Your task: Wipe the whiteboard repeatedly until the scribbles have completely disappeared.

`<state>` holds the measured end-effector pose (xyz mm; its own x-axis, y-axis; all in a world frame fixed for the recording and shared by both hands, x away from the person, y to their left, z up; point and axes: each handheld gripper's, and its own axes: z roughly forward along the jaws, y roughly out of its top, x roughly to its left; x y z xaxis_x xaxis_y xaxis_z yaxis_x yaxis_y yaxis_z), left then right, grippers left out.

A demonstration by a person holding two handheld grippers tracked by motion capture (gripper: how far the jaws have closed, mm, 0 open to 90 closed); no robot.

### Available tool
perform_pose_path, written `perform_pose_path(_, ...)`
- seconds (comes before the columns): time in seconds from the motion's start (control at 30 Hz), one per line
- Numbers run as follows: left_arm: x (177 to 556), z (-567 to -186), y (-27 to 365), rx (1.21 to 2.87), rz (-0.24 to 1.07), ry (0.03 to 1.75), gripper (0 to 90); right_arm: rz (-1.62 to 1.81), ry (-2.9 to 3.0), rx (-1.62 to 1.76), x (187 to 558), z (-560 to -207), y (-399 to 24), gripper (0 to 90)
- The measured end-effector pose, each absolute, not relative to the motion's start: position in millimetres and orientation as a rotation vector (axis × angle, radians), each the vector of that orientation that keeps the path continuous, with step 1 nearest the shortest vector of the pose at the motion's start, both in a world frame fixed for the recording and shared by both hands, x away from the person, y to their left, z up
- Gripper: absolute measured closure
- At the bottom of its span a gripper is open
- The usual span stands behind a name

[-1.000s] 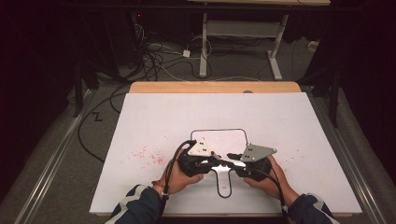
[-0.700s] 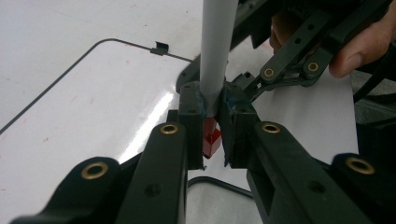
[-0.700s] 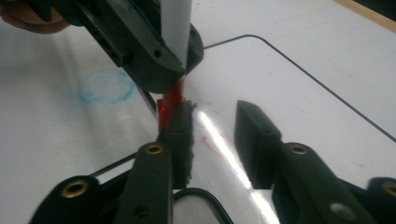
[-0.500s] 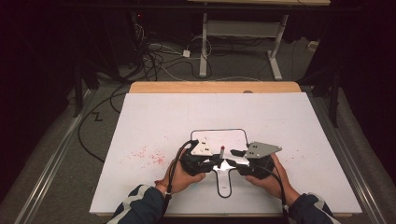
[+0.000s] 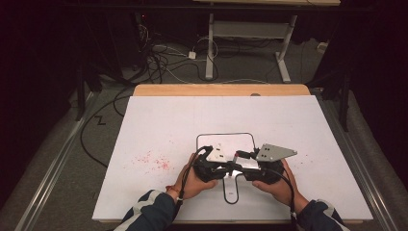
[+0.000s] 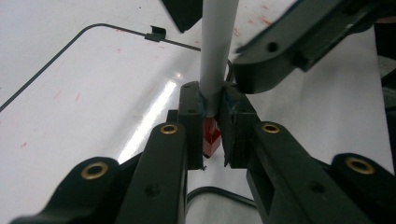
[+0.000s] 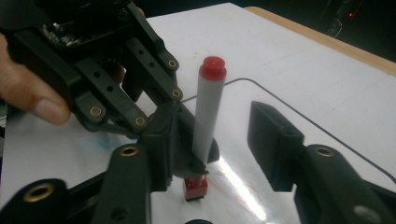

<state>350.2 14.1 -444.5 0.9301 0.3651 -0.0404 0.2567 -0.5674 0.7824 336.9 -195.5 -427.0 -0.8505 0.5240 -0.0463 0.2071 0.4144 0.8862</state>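
Left gripper [image 6: 211,122] pinches grey marker [image 7: 208,116] upright above whiteboard [image 5: 240,144]; right gripper [image 7: 219,144] jaws just opened, spread around it, not touching.

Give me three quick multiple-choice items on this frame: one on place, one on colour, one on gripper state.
1. Where does the marker stand?
A. over the small whiteboard
B. on the floor
C. on the wooden table edge

2. What colour is the marker's top end?
A. blue
B. red
C. green

3. How is the left gripper?
A. wide open
B. shut on nothing
C. shut on the marker

Answers:
1 A: the marker stands upright over the black-rimmed board.
2 B: the right gripper view shows a red end on the grey barrel.
3 C: the left gripper view shows both pads pressing on the barrel.
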Motion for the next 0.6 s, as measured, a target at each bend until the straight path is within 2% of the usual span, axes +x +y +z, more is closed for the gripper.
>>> perform_pose_path(0.07, 350, -445, 11, 2.205, 0.160, 0.430, 78.2, 1.406, 2.359, 0.634, 338, -428, -195, 61.7)
perform_pose_path(0.2, 350, -446, 7, 2.206, 0.178, 0.418, 78.1, 1.415, 2.356, 0.630, 339, -427, -198, 77.5)
perform_pose_path(0.27, 349, -445, 7, 2.182, 0.195, 0.433, 76.6, 1.434, 2.353, 0.628, 338, -426, -199, 80.6)
perform_pose_path(0.37, 348, -442, 13, 2.172, 0.237, 0.441, 57.4, 1.433, 2.334, 0.648, 339, -422, -203, 80.8)
perform_pose_path(0.43, 346, -438, 23, 2.164, 0.261, 0.440, 52.1, 1.427, 2.314, 0.658, 341, -419, -208, 80.8)
perform_pose_path(0.53, 340, -432, 42, 2.139, 0.340, 0.471, 33.1, 1.400, 2.302, 0.677, 346, -416, -216, 80.9)
perform_pose_path(0.6, 335, -429, 60, 2.109, 0.365, 0.477, 27.8, 1.387, 2.308, 0.681, 350, -417, -221, 81.0)
